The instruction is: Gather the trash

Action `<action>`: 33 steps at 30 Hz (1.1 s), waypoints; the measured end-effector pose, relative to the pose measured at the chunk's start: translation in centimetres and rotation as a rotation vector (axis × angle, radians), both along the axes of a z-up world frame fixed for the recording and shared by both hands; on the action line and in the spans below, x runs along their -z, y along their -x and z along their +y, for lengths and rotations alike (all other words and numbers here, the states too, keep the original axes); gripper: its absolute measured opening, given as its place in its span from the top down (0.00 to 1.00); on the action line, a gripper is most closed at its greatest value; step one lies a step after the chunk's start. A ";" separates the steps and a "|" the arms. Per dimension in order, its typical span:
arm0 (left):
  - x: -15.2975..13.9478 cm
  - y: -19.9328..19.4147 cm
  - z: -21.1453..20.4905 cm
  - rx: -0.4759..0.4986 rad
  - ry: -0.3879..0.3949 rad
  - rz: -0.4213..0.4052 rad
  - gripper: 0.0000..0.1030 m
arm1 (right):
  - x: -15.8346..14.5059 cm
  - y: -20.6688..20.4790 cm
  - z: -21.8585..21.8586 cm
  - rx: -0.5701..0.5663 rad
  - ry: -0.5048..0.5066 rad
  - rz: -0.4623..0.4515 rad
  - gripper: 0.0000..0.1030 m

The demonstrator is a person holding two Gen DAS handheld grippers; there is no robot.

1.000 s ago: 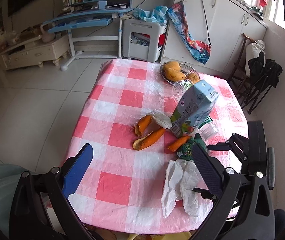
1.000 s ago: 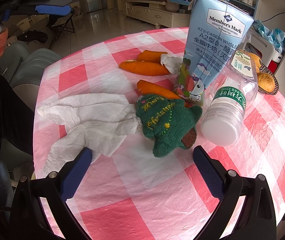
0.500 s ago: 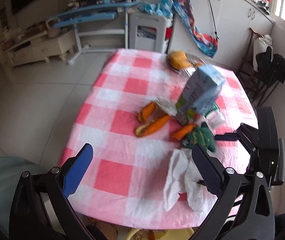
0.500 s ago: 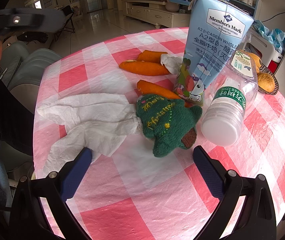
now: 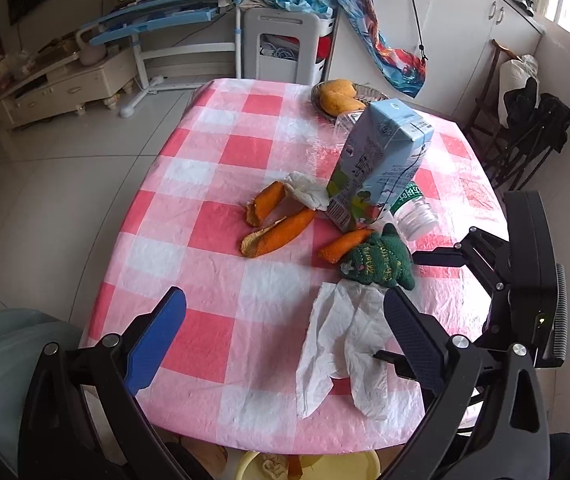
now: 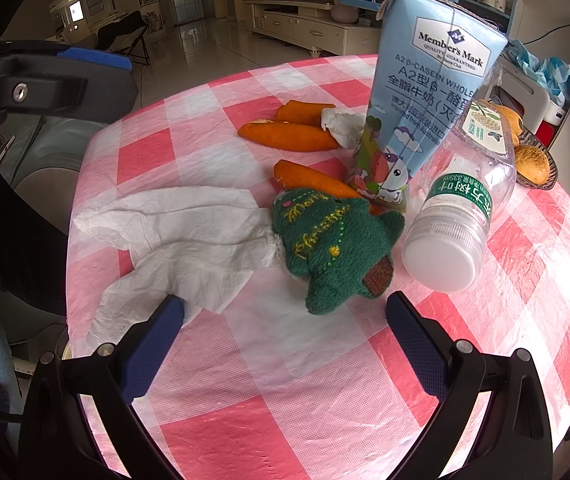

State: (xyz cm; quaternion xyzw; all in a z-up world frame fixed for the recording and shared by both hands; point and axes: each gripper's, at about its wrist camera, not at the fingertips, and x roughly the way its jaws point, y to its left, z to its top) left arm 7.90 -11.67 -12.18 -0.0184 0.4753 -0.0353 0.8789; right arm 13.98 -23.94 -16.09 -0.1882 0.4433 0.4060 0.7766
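Evidently nothing is collected yet: both the left gripper point(image 5: 281, 334) and right gripper point(image 6: 285, 330) hover wide and empty, the tissue point(image 6: 189, 236) lies left of centre beside peels point(image 6: 291, 136), so next comes closing on the tissue.

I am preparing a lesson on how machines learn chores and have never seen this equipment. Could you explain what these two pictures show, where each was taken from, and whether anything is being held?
No robot here: a person holds a two-finger gripper in each hand, each carrying a wide-angle camera looking along its fingers. One picture comes from the left gripper, the other from the right gripper. Both are open and hold nothing. On the checked tablecloth lie a crumpled tissue, orange peels, a milk carton, a plastic bottle on its side and a green knitted toy.
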 end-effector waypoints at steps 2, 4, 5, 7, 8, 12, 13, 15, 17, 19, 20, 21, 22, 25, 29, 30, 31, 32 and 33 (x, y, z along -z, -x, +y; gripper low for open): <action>0.0 0.0 -0.3 0.006 -0.004 -0.002 0.07 | 0.0 0.0 0.0 0.000 0.000 0.000 0.06; 0.1 0.0 -0.4 0.011 -0.013 -0.002 0.07 | 0.0 0.0 0.0 0.000 0.000 0.000 0.06; 0.2 0.0 -0.5 0.014 -0.020 -0.001 0.07 | 0.0 0.0 0.0 0.000 0.000 0.000 0.06; 0.4 -0.1 -0.4 0.016 -0.036 0.004 0.07 | 0.0 0.0 0.0 0.000 0.000 0.000 0.06; 0.6 -0.2 -0.3 0.015 -0.041 0.006 0.07 | 0.0 0.0 0.0 0.000 0.000 0.000 0.06; 0.9 -0.5 0.5 0.007 -0.048 0.014 0.07 | 0.0 0.0 0.0 0.000 0.000 0.000 0.06; 1.0 -0.6 0.7 0.005 -0.046 0.017 0.07 | 0.0 0.0 0.0 0.000 0.000 0.000 0.06; 1.1 -0.8 1.1 0.004 -0.037 0.023 0.07 | 0.0 0.0 0.0 0.000 0.000 0.000 0.06; 1.4 -1.0 1.3 0.000 -0.035 0.028 0.07 | 0.0 0.1 0.0 0.000 0.000 0.000 0.06; 1.6 -1.2 1.5 -0.004 -0.042 0.036 0.07 | 0.0 0.1 -0.1 0.000 0.000 0.000 0.06; 1.7 -1.3 1.5 -0.005 -0.043 0.039 0.07 | 0.0 0.1 -0.1 0.001 0.000 0.000 0.06; 1.8 -1.4 1.5 -0.005 -0.043 0.042 0.07 | 0.0 0.1 0.0 0.001 0.000 0.000 0.06; 1.9 -1.5 1.5 -0.004 -0.042 0.044 0.07 | 0.0 0.1 0.0 0.001 0.000 0.000 0.06; 2.1 -1.7 1.1 0.010 -0.055 0.046 0.07 | 0.0 0.1 0.0 0.001 0.000 0.000 0.06; 2.3 -1.9 0.5 0.027 -0.076 0.046 0.07 | 0.0 0.1 -0.1 0.001 0.000 0.000 0.06; 2.3 -1.9 0.4 0.028 -0.078 0.047 0.07 | 0.0 0.1 0.0 0.001 0.000 0.000 0.06; 2.3 -2.0 0.3 0.031 -0.078 0.049 0.07 | 0.0 0.1 -0.1 0.001 0.000 0.000 0.06; 2.3 -2.0 0.3 0.034 -0.077 0.050 0.07 | 0.0 0.1 -0.1 0.001 0.000 0.000 0.06; 2.2 -2.0 0.2 0.037 -0.077 0.050 0.07 | 0.0 0.1 -0.1 0.001 0.000 -0.001 0.06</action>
